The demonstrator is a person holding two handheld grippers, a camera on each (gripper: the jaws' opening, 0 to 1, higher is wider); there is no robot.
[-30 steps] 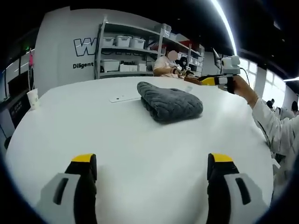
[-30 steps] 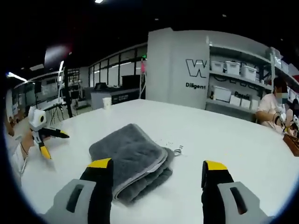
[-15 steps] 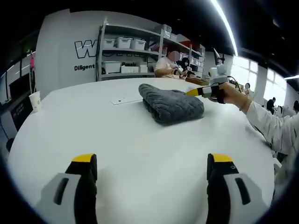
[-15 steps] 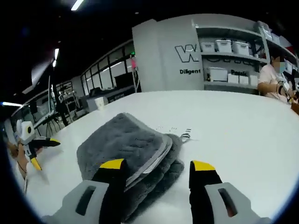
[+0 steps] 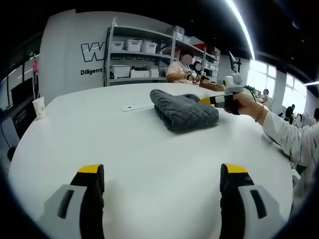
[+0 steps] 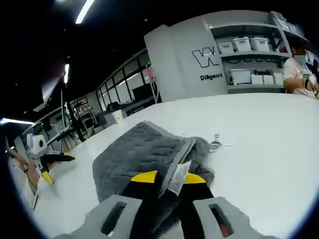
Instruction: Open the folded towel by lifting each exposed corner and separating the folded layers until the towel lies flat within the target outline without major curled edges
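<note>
The folded grey knit towel [image 6: 149, 154] sits mid-way across the round white table [image 5: 149, 159]. The right gripper [image 6: 167, 178] pinches its top layer's edge; lift slowly, peel away. The left gripper [image 5: 162, 172], spread, waits well short of the towel.

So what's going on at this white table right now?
A person is working on a folded grey towel with two handheld grippers. The right gripper has closed on a corner layer at the towel's edge. The left gripper hangs open over the bare white table, well short of the towel, which lies folded, not yet spread flat.
</note>
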